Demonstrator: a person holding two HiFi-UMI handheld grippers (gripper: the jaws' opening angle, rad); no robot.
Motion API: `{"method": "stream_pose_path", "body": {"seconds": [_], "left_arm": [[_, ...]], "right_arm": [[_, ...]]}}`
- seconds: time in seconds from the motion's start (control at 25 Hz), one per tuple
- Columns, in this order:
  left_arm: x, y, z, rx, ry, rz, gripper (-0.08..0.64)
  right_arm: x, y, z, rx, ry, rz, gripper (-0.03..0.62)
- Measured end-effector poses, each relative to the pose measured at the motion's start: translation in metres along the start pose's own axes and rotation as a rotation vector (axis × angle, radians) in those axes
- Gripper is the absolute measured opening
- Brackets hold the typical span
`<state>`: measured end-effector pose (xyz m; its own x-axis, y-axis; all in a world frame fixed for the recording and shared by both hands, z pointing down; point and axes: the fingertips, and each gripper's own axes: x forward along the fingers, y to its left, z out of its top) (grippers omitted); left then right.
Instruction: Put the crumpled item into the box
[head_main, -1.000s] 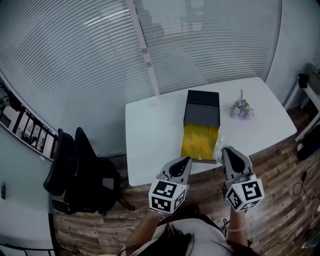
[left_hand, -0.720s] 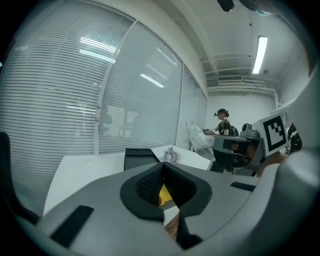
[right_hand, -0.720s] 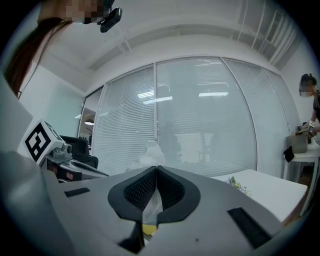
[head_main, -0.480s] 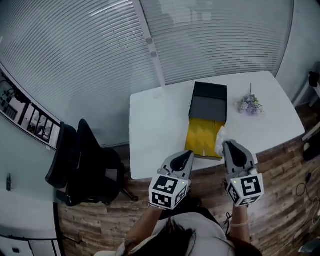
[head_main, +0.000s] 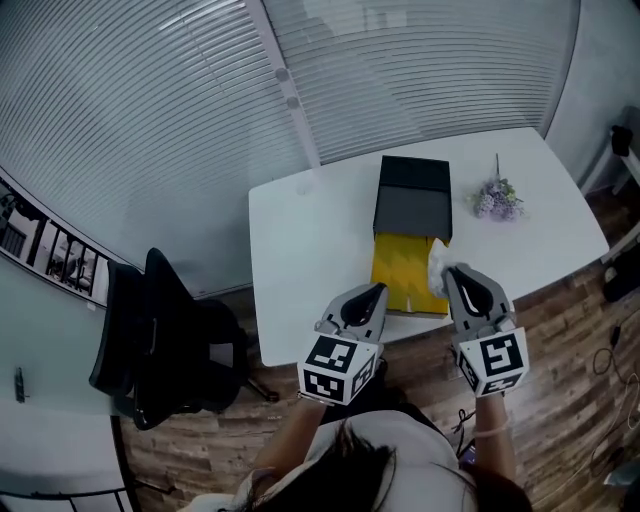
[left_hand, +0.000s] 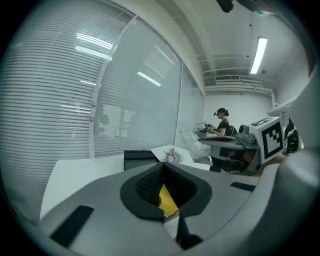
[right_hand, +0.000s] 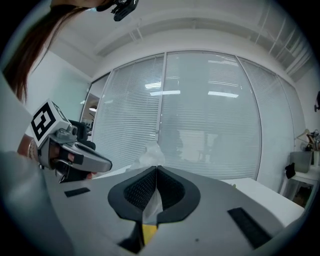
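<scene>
An open box lies on the white table (head_main: 300, 240), its black lid (head_main: 411, 200) at the far end and its yellow inside (head_main: 400, 275) towards me. My right gripper (head_main: 449, 271) is shut on the crumpled white item (head_main: 437, 260), which hangs at the yellow tray's right edge. In the right gripper view the item (right_hand: 150, 154) sticks up from between the closed jaws (right_hand: 154, 175). My left gripper (head_main: 377, 291) is shut with nothing in it, at the near edge of the yellow tray. The left gripper view shows yellow (left_hand: 167, 199) just past its jaws.
A small bunch of pale purple flowers (head_main: 497, 198) lies on the table to the right of the lid. A black office chair (head_main: 165, 340) stands on the wooden floor to the left of the table. Glass walls with blinds run behind the table.
Both grippers have stayed shut near the table's front edge. The crumpled item has moved slightly further in along the yellow tray's right edge. The head camera has shifted.
</scene>
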<state>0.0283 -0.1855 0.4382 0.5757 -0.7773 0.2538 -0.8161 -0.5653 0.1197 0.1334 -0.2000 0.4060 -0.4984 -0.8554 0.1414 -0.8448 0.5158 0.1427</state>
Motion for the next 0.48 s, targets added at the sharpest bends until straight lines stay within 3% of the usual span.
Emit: {"method": "stream_pose_path", "body": {"seconds": [0.48], "left_arm": [[0.018,0.027,0.0,0.002,0.017,-0.047,0.017]], "right_arm": [[0.05,0.007,-0.016,-0.134,0.102,0.044,0.029]]}}
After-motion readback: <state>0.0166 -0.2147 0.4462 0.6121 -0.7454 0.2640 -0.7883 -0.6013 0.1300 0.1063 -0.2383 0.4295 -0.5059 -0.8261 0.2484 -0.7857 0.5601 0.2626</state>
